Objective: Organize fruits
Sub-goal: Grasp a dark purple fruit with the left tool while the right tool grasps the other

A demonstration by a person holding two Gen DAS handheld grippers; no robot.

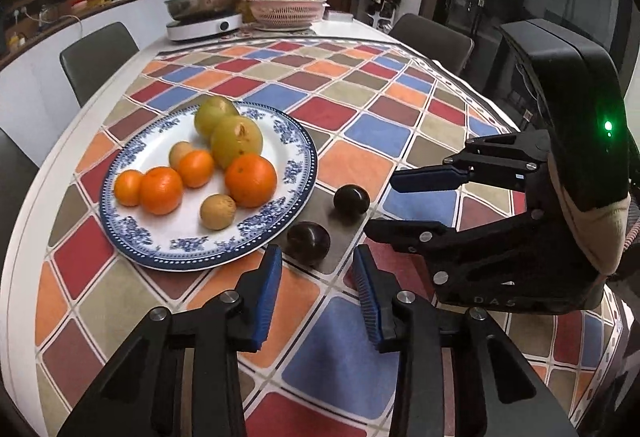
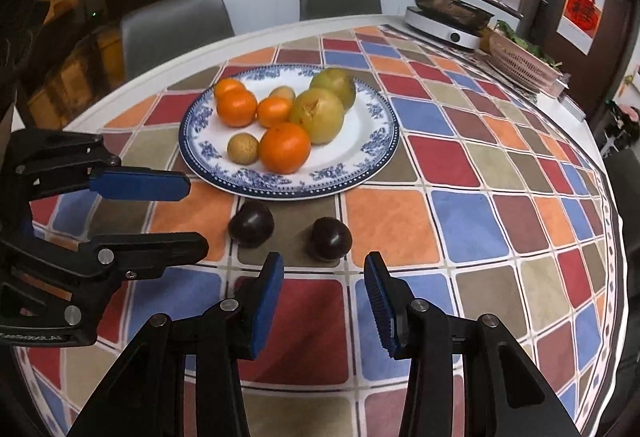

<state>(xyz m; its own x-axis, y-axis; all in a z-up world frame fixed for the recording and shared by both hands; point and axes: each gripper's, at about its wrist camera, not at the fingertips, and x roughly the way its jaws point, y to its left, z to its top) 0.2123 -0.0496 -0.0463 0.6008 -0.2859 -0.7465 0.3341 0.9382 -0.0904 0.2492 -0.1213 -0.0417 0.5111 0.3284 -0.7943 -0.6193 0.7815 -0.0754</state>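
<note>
Round worktop [image 1: 36, 221] under a checked cloth [image 1: 332, 113] of red, blue, orange and tan tiles. A blue-and-white plate [image 1: 296, 173] sits on the cloth holding the sorted fruit: four oranges, the largest [image 1: 251, 180] nearest the plate's near rim, two big green-yellow fruits [image 1: 236, 141] touching one another at the far side, and two small tan fruits, one [image 1: 218, 211] near the front rim. Two dark purple plums lie off the plate on the cloth, just beside its rim: the nearer plum [image 1: 308, 240] close against the rim, the farther plum [image 1: 351, 199] a little apart from it. Left tongs [image 1: 316, 297] point down at the cloth, blue pads parted, nothing between them; the nearer plum lies just beyond the fingertips, untouched. Right tongs [image 2: 324, 301] likewise released and empty, tips near the other plum [image 2: 331, 239] without contact. In the left view the right tongs [image 1: 384, 205] show side-on at the right, held by a hand in a pale glove [image 1: 592, 225]. At the worktop's far end: an induction cooker [image 1: 204, 27] with a steel pan [image 1: 204, 3], and a pink basket [image 1: 286, 11] of greens. Grey chairs [image 1: 100, 57] stand around the worktop.
</note>
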